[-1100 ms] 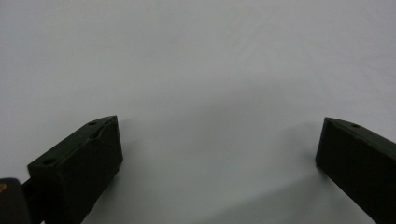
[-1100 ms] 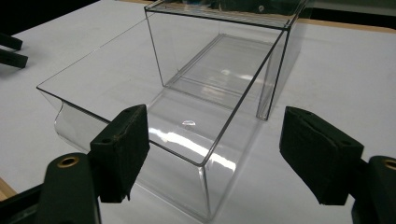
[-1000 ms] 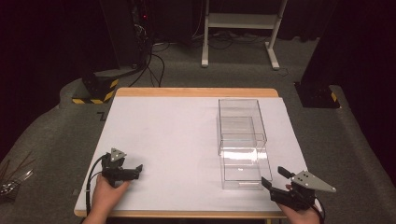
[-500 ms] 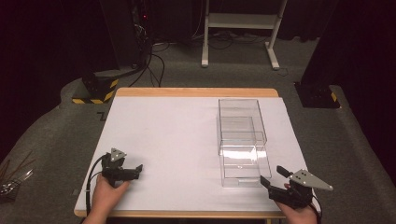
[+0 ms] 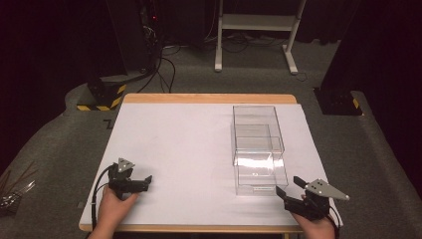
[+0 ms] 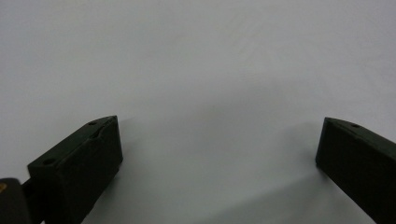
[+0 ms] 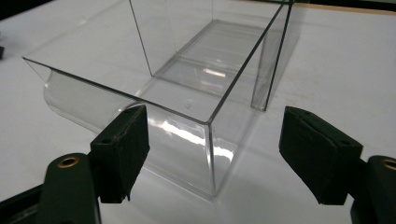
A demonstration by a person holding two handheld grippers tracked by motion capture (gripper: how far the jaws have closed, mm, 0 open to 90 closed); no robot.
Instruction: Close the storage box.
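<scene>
In the high view, a clear plastic drawer box (image 5: 259,149) stands on the white table top (image 5: 189,149), in the right half of the frame. Its inner drawer is pulled out toward the lower edge of the picture.

The right gripper (image 5: 289,188) is in the lower right of the frame, just beside the near end of the drawer. In the right gripper view its jaws are wide apart and hold nothing. The near corner of the clear plastic drawer box (image 7: 210,121) stands between them in the picture, a little beyond the tips, not touching them.

The left gripper (image 5: 144,181) rests in the lower left of the high view, well apart from the box. In the left gripper view its jaws are also wide apart and empty, above the bare white surface (image 6: 201,70).
</scene>
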